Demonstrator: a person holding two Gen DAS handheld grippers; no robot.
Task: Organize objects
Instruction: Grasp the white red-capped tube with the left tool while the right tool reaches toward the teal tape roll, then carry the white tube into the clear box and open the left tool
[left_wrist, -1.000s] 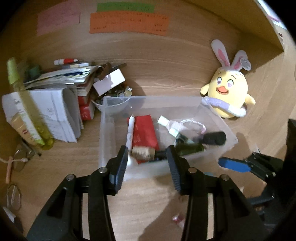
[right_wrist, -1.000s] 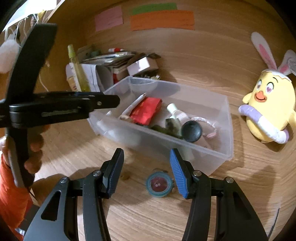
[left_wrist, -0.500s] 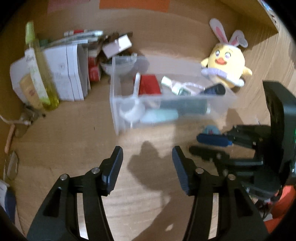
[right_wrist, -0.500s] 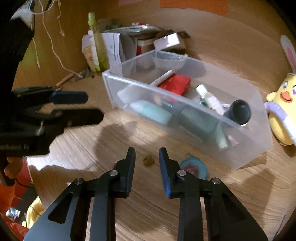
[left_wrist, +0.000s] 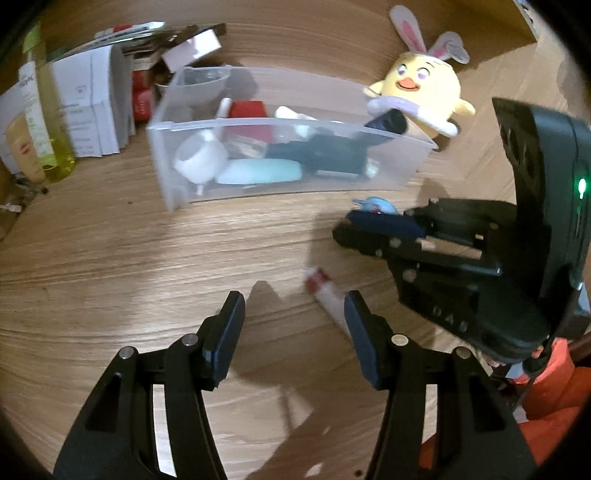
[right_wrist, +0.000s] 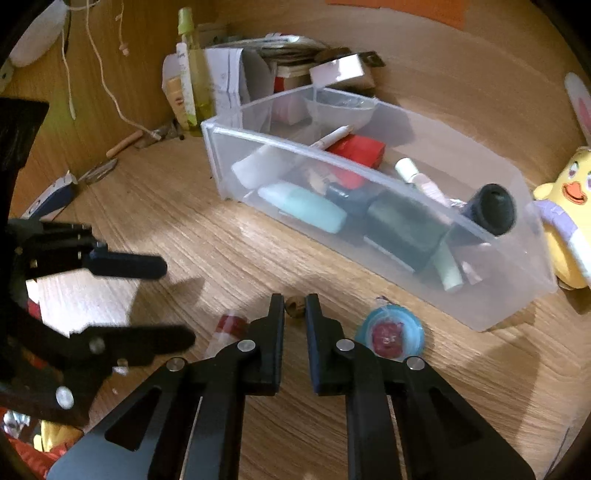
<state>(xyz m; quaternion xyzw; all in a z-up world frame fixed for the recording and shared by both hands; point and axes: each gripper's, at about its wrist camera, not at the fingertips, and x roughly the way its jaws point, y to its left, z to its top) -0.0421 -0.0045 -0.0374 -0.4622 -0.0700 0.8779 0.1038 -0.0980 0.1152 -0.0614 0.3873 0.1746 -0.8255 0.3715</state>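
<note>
A clear plastic bin (left_wrist: 177, 188) (right_wrist: 480, 314) holds several toiletries, a red box and a pen. On the wooden desk in front of it lie a round blue case (right_wrist: 389, 332) (left_wrist: 375, 205), a small brown bead (right_wrist: 294, 305) and a red-capped tube (left_wrist: 328, 295) (right_wrist: 227, 328). My left gripper (left_wrist: 293, 315) is open and empty above the desk, with the tube beside its right finger. My right gripper (right_wrist: 295, 314) is nearly shut with a narrow gap, empty, just short of the bead. It also shows in the left wrist view (left_wrist: 373, 230).
A yellow chick plush (left_wrist: 421, 92) (right_wrist: 565, 218) sits right of the bin. Papers, boxes and a yellow-green bottle (right_wrist: 194, 74) are stacked at the back left (left_wrist: 92, 99). A cord (right_wrist: 107, 88) hangs on the left wall. My left gripper shows in the right wrist view (right_wrist: 147, 299).
Both grippers pulled back from the bin and dropped lower over the desk. The right gripper's jaws closed from wide open to a narrow gap. The tube came into view.
</note>
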